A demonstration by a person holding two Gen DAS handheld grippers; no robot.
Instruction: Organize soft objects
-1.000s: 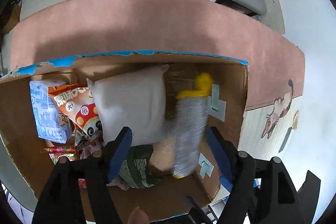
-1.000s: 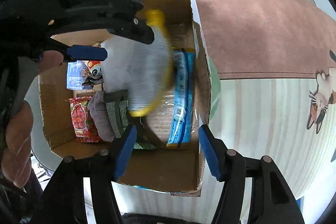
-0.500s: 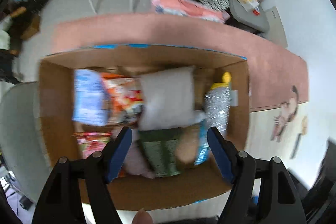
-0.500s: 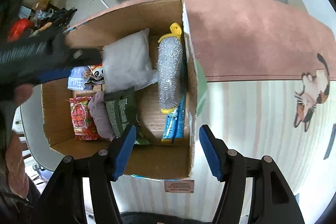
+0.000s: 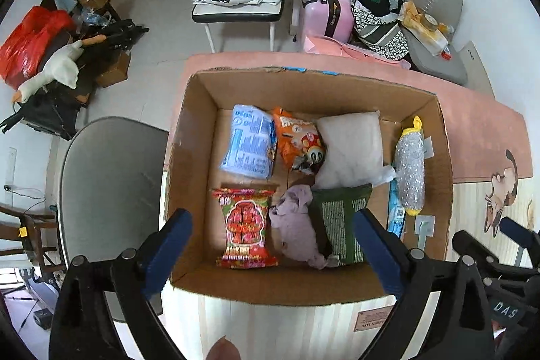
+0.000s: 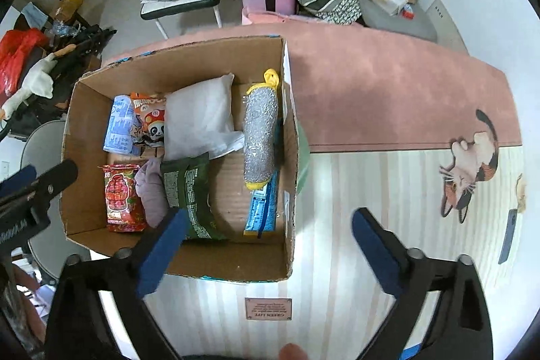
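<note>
Released, the silver scrubber (image 5: 410, 172) now lies lengthwise along the cardboard box's (image 5: 442, 157) right wall; both left tongs (image 5: 270, 245) and right tongs (image 6: 266, 252) hover spread, empty.

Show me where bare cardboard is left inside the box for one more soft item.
In the cardboard box, bare floor shows between the green packet and the silver scrubber, running on to the near wall. The left side is crowded: red packet, purple cloth, blue pack, white pillow.
</note>
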